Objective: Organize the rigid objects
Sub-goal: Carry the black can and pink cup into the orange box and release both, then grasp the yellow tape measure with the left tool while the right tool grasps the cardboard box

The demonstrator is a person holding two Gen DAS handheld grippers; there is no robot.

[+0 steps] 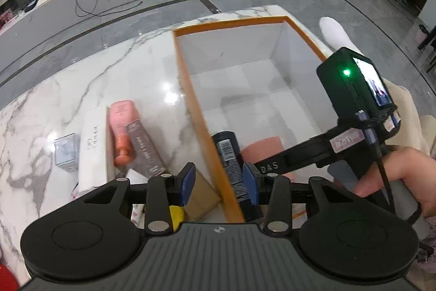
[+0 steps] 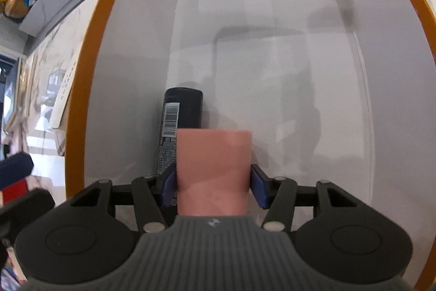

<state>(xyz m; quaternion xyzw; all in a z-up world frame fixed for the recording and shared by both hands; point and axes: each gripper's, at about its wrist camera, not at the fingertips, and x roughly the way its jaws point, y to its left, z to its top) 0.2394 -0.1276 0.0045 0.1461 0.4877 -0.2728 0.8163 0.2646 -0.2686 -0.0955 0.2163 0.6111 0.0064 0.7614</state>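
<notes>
Marble desk [image 1: 95, 78], orange-rimmed white box [image 1: 190, 100] set upon it, right claw [image 2: 212, 186] lowered inside, closed on a pink block [image 2: 214, 165], black can [image 2: 182, 111] laid beside it, left claw [image 1: 219, 183] parted, empty, straddling the box's rim, can just beyond its right pad.

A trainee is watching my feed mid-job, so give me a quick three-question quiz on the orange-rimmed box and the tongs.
1. True or false: the can lies outside the box.
2. What do the right tongs grip? A: pink block. B: can. C: nothing.
3. Fill in: the left tongs hold ___.
Key: 1 false, it lies inside, by the wall; 2 A; 3 nothing.
</notes>
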